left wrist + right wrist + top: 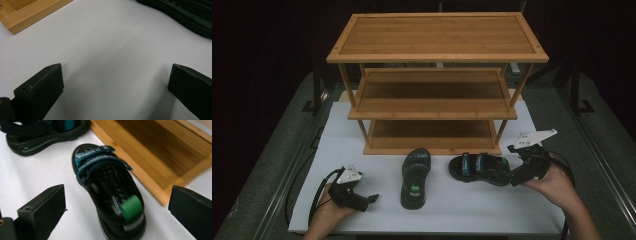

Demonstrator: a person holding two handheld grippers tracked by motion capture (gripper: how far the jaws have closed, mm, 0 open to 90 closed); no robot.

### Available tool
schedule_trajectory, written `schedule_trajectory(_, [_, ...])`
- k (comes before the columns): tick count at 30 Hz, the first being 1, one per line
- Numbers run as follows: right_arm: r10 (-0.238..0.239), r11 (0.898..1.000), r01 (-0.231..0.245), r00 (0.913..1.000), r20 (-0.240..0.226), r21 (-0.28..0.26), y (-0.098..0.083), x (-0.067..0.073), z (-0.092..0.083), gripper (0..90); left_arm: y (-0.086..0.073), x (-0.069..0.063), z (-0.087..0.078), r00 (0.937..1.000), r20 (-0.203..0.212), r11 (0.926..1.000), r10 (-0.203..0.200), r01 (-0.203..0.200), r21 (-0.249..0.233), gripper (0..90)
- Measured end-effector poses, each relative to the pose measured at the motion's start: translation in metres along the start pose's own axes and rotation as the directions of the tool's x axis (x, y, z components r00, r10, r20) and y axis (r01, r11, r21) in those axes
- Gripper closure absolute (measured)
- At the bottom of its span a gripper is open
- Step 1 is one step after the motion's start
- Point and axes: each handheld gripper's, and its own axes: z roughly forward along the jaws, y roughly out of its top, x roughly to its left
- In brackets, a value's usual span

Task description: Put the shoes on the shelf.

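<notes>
Shelves of the bamboo rack [432,105] stand bare. Your left hand-held gripper [373,198] rests released on the worktop [462,205]; both sandals [415,176] [478,168] lie before the rack; your right hand-held gripper [515,181], jaws spread, nears the side-lying one.

Dark room; white table [362,210], grey floor [272,165], bamboo three-tier rack [437,35]
</notes>
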Motion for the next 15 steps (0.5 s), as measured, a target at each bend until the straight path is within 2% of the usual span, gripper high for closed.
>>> schedule_trajectory(6, [-0.042,0.999,0.044,0.997,-0.065,0.024,0.013,0.001,0.014,5.3,0.0,0.0,0.0,1.0,0.0,1.0,-0.001,0.001,-0.001,0.0])
schedule_trajectory(15, [-0.08,0.992,0.091,0.9899,-0.117,0.089,0.025,0.0,0.04,7.8,0.0,0.0,0.0,1.0,0.001,1.0,-0.001,0.001,-0.001,0.0])
